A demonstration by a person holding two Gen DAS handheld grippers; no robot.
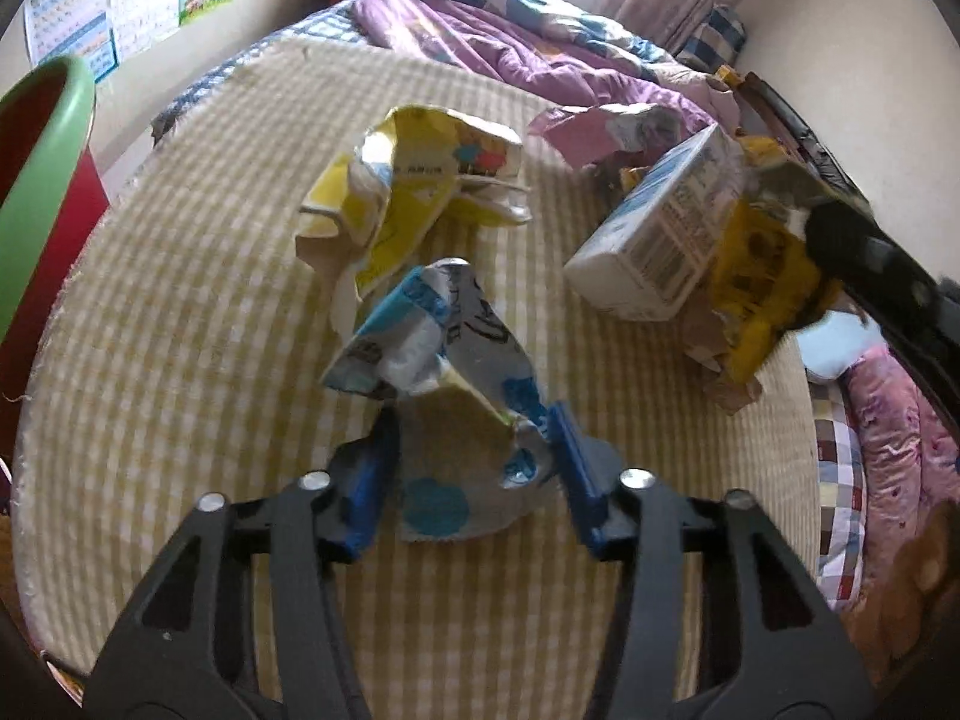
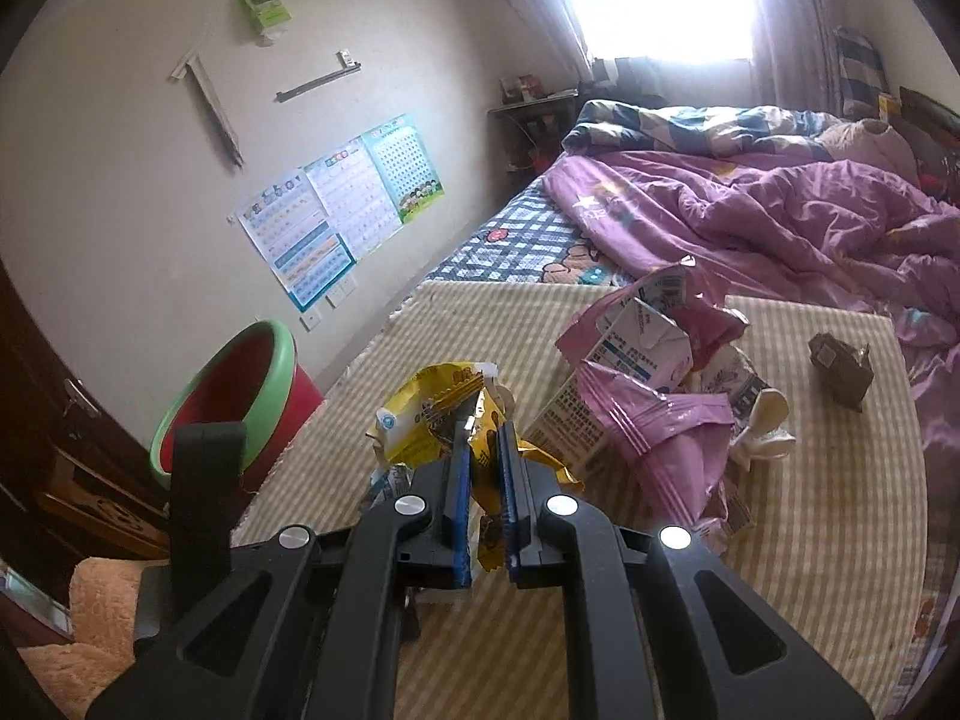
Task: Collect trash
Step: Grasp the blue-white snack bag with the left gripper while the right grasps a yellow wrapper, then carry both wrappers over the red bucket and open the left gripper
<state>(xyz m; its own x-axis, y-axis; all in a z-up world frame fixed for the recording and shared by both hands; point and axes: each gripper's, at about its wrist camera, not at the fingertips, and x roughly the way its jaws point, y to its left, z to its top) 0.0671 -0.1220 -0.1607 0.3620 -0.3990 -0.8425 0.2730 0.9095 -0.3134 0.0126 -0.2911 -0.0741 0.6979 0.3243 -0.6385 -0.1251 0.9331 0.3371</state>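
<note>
checked mat (image 1: pixel 180 312) on bed: crumpled wrappers (image 1: pixel 414 192), white carton (image 1: pixel 654 240).

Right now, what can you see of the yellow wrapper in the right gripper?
The yellow wrapper is a crumpled, glossy foil-like snack bag with dark print and a white-blue label patch, torn open at the top. The right gripper is shut on its lower part, blue pads pinching it; a strip hangs below the pads. Its top stands free over the checked mat, in front of the white carton.

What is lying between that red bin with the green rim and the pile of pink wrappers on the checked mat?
In the right wrist view, the yellow wrapper clamped in the right gripper sits between the red bin and the pink wrappers; otherwise only bare checked mat.
</note>
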